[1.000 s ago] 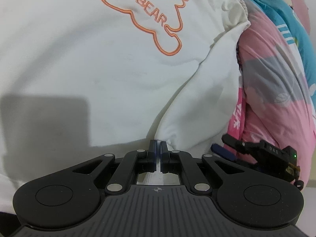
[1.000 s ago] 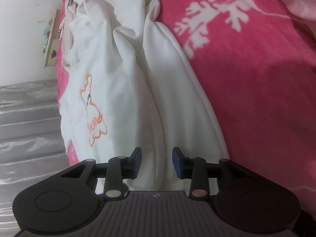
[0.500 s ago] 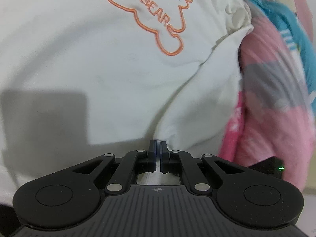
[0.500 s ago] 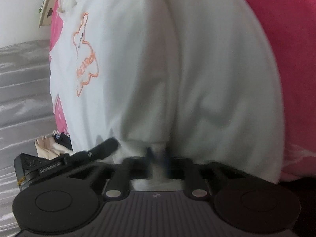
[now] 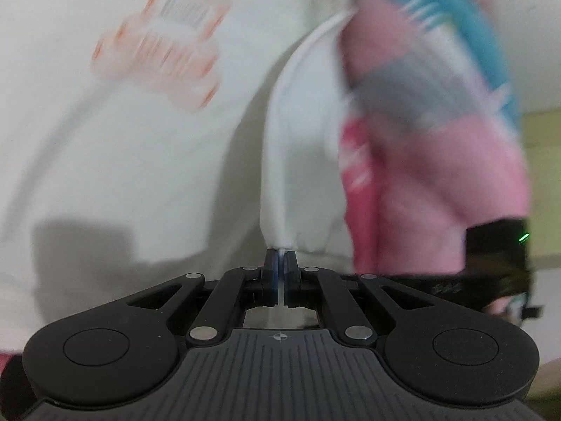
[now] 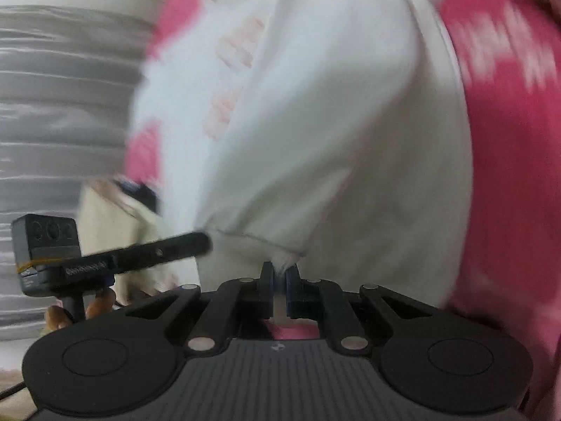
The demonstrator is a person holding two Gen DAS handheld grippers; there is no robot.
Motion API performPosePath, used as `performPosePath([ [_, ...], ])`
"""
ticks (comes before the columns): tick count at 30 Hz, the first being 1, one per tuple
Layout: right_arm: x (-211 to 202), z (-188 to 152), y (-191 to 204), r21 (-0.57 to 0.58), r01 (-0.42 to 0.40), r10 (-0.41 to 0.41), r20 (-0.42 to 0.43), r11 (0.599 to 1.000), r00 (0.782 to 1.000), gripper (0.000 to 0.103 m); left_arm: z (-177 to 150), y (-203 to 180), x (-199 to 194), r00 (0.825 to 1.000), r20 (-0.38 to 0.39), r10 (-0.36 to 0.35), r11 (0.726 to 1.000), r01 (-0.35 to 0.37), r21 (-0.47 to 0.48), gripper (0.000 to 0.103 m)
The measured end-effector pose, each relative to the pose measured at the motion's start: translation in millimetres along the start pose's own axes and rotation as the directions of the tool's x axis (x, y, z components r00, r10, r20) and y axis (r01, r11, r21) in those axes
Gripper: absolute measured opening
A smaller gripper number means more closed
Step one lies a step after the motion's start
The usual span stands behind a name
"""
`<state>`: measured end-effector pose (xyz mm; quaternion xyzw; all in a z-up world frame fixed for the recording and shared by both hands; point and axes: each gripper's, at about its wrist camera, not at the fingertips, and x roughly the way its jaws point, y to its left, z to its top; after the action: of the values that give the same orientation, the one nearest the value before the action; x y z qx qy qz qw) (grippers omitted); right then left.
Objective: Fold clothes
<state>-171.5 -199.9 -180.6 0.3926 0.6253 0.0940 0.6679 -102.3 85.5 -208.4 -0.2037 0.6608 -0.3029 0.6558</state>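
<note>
A white sweatshirt (image 5: 147, 161) with an orange bear outline print (image 5: 161, 38) fills the left wrist view, blurred by motion. My left gripper (image 5: 280, 256) is shut on the sweatshirt's hem, which rises in a taut fold from the jaws. In the right wrist view the same white sweatshirt (image 6: 315, 133) hangs ahead, and my right gripper (image 6: 279, 268) is shut on another part of its hem. The other hand-held gripper (image 6: 105, 256) shows at left there, and at the right edge of the left wrist view (image 5: 498, 256).
A pink, grey and blue quilt (image 5: 438, 112) lies bunched right of the sweatshirt. A bright pink blanket with white pattern (image 6: 508, 140) covers the bed. Grey floor (image 6: 52, 105) lies to the left beyond the bed edge.
My right gripper went from open to shut on the sweatshirt hem. Both grippers have since pulled the garment up and moved fast; both views are now blurred.
</note>
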Motion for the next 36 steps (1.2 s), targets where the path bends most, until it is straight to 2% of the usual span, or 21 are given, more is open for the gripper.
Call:
performPosePath([
  [3,12,-5,-5,-0.015,0.045,-0.045,-0.03,0.999,0.999,0.008,-3,11,18,0.999,-0.036,0.029,1.0,-0.029,-0.008,0.001],
  [8,11,-9,3,-0.069,0.103,-0.106,-0.042,0.992,0.993,0.008,-1,-12,16,0.997,-0.06,0.039,0.995,-0.033,0.089,0.001],
  [10,13,-10,5,-0.091,0.131,-0.135,-0.047,0.987,0.99,0.008,-1,-22,15,0.997,-0.046,0.058,0.987,-0.05,0.15,0.001],
  [12,14,-10,7,-0.113,0.158,-0.164,-0.051,0.981,0.985,0.008,-1,-23,21,0.996,-0.043,0.076,0.983,-0.068,0.17,0.001],
  [16,16,-11,10,-0.158,0.211,-0.222,-0.058,0.965,0.973,0.008,-10,-23,43,0.989,-0.075,0.13,0.969,-0.11,0.223,0.001],
  [21,19,-11,12,-0.205,0.267,-0.286,-0.067,0.942,0.956,0.008,-24,-29,53,0.982,-0.101,0.158,0.945,-0.121,0.303,0.001],
  [24,32,-10,5,-0.22,0.294,-0.32,-0.09,0.93,0.943,0.008,-31,-28,65,0.971,-0.119,0.208,0.925,-0.155,0.347,0.002],
  [28,55,-7,-10,-0.213,0.351,-0.381,-0.117,0.912,0.917,0.013,-38,-25,88,0.943,-0.162,0.291,0.894,-0.207,0.397,0.003],
  [29,53,-6,-12,-0.204,0.349,-0.377,-0.118,0.914,0.919,0.016,-39,-24,89,0.94,-0.17,0.295,0.894,-0.21,0.395,0.003],
  [32,30,1,-15,-0.178,0.331,-0.349,-0.078,0.927,0.934,0.039,-39,-26,79,0.938,-0.158,0.308,0.888,-0.224,0.403,0.004],
  [34,-2,11,-14,-0.149,0.315,-0.32,-0.009,0.937,0.947,0.04,-39,-31,67,0.935,-0.123,0.332,0.87,-0.253,0.424,0.011],
  [36,-32,28,-19,-0.083,0.262,-0.254,0.096,0.961,0.962,0.042,-35,-40,55,0.947,-0.07,0.315,0.862,-0.254,0.438,0.013],
])
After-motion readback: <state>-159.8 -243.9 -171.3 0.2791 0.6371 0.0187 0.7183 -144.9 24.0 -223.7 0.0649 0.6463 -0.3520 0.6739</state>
